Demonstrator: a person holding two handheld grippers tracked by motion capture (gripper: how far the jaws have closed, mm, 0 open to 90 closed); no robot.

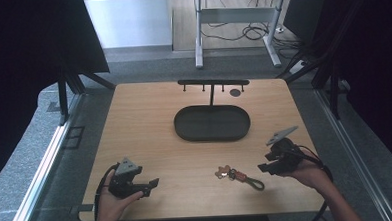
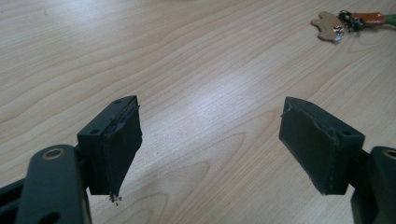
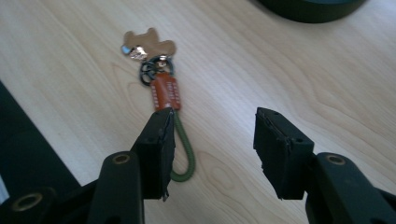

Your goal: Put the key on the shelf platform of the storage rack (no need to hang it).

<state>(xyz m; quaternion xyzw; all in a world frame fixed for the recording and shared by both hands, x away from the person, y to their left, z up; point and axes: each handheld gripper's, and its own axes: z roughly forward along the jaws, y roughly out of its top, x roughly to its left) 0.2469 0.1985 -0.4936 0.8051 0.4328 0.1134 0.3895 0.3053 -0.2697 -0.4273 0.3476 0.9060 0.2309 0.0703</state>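
High view: a keychain lies flat on the wooden table, near the front edge, between the two grippers and nearer the right one. It consists of a tan bear-shaped tag, an orange leather tab and a green cord loop. The right gripper sits low just beside the cord loop, jaws spread apart and empty, apparently lined up to close on the loop. The left gripper rests well apart from the keychain, jaws also wide and empty, over bare wood. A dark oval tray with a peg hanger bar stands behind, probably the keychain's destination.
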